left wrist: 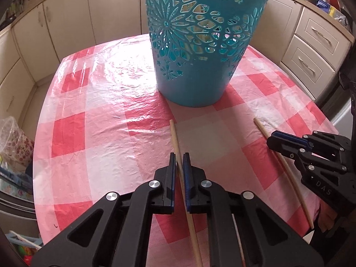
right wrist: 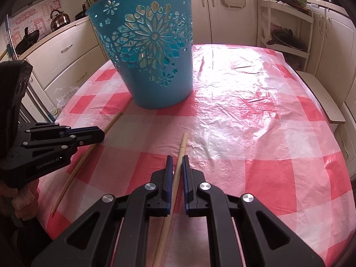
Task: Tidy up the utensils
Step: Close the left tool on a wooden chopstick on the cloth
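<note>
On the left side of the scene, the left gripper (left wrist: 179, 154) has its fingers (left wrist: 171, 171) closed down on a wooden chopstick (left wrist: 175, 140) — the stick runs lengthwise through the narrow gap between the blue pads, its far end reaching out past the tips toward the basket and its near end passing back under the gripper body. In the right wrist view the same gripper (right wrist: 101, 133) appears at the left edge, clamped across that chopstick (right wrist: 87, 153), which slants over the red-and-white checked cloth of the bench (right wrist: 255, 155).

In the middle, toward the far side of the bench, stands a teal plastic basket (left wrist: 195, 51), upright, its wall cut through with flower-shaped openings. It sits well apart from both sticks, beyond their far ends.

On the right, the right gripper (right wrist: 177, 156) is likewise shut on a second chopstick (right wrist: 183, 144), held the same way — lengthwise between the pads, far end poking out ahead of the fingers (right wrist: 169, 173). From the left wrist view that gripper (left wrist: 272, 139) comes in from the right edge, gripping its chopstick (left wrist: 261, 126) near the far end, while the rest of the stick trails back toward the near edge of the bench.

Cream kitchen cabinets (left wrist: 66, 22) ring the bench on the far side.
</note>
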`<state>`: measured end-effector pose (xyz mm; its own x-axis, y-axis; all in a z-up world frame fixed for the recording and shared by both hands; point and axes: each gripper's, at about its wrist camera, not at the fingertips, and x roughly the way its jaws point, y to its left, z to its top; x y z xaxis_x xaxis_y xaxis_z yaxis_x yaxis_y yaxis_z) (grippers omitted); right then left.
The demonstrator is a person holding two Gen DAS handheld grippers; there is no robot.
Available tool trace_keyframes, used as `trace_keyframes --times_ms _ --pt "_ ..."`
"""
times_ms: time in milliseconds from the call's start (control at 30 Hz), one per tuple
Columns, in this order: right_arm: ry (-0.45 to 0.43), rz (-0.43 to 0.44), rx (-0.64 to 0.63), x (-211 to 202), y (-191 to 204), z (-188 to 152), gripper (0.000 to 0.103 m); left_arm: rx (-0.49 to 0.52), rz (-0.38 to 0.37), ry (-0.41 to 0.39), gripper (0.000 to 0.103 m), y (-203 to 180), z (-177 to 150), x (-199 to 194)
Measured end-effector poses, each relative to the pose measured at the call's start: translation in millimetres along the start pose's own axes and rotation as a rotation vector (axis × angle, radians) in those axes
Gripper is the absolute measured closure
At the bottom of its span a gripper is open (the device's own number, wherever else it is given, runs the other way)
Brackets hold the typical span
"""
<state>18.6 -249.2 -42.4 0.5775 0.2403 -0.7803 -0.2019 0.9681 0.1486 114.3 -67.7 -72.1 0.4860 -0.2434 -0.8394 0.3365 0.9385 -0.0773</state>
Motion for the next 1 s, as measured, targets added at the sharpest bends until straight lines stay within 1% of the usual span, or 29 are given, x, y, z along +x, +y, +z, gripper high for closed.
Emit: trace_keyframes --times_ms 300,367,467,567,600,633,700,833,1000 --pt "0.000 -0.010 -0.006 -0.3 1.4 0.4 0.094 -0.084 0.090 -0.023 0.089 -10.0 3.1 5.0" --pt "0.000 -0.012 -0.006 -0.2 2.1 0.2 0.094 -0.099 0.115 -0.032 0.085 -12.1 3.9 6.1" --pt "0.000 -0.013 -0.007 -0.3 2.1 0.1 0.094 -0.091 0.150 -0.053 0.079 -17.1 1.9 6.5" --pt "0.000 -0.018 -0.010 -0.4 2.9 0.1 0.094 -0.085 0.197 -0.059 0.065 -20.9 1.3 6.4" --pt "0.000 -0.019 -0.011 -0.4 3.2 0.1 0.094 -0.105 0.186 -0.055 0.059 -17.6 1.5 6.4" --pt "0.000 -0.020 -0.013 -0.3 3.3 0.1 0.094 -0.123 0.172 -0.058 0.058 -13.6 1.6 5.6" --pt "0.000 -0.022 -0.014 -0.2 3.9 0.1 0.094 -0.137 0.162 -0.062 0.058 -9.9 1.1 4.5" --pt "0.000 -0.025 -0.016 0.1 4.7 -0.2 0.094 -0.127 0.175 -0.061 0.057 -12.8 0.7 4.9" --pt "-0.001 -0.028 -0.017 0.2 5.1 -0.2 0.094 -0.137 0.170 -0.065 0.057 -9.8 0.2 4.6"
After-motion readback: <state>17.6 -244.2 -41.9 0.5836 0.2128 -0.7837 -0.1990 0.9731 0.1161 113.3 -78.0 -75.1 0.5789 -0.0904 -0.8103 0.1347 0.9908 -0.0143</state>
